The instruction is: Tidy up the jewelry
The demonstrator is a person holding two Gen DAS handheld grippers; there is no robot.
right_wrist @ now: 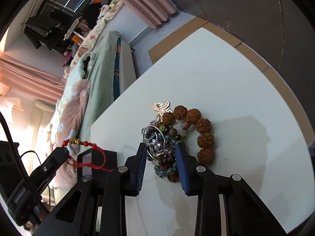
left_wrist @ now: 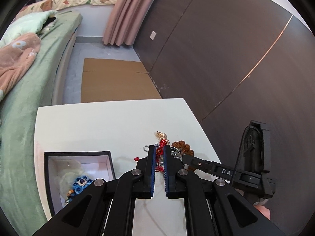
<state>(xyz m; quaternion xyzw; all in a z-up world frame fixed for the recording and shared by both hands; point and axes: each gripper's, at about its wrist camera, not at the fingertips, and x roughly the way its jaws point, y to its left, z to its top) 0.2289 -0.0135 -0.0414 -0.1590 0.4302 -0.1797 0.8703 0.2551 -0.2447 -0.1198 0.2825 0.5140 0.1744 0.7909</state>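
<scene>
My left gripper [left_wrist: 159, 147] is shut on a red cord bracelet [left_wrist: 159, 153] with a red bead and holds it above the white table [left_wrist: 110, 125]. The bracelet also hangs from the left gripper in the right wrist view [right_wrist: 86, 151]. My right gripper [right_wrist: 161, 147] is open, its jaws on either side of a pile of jewelry [right_wrist: 163, 149]: silver bangle, dark bead strands. A brown rudraksha bead bracelet [right_wrist: 202, 131] and a gold butterfly piece [right_wrist: 162, 106] lie beside the pile. A black jewelry box [left_wrist: 78, 169] stands at the front left, holding a blue flower piece [left_wrist: 81, 182].
A bed with green sheet [left_wrist: 29, 98] runs along the left of the table. Flat cardboard [left_wrist: 116, 80] lies on the floor beyond the table. A dark wardrobe wall [left_wrist: 226, 59] is at the right. A pink curtain [left_wrist: 126, 13] hangs behind.
</scene>
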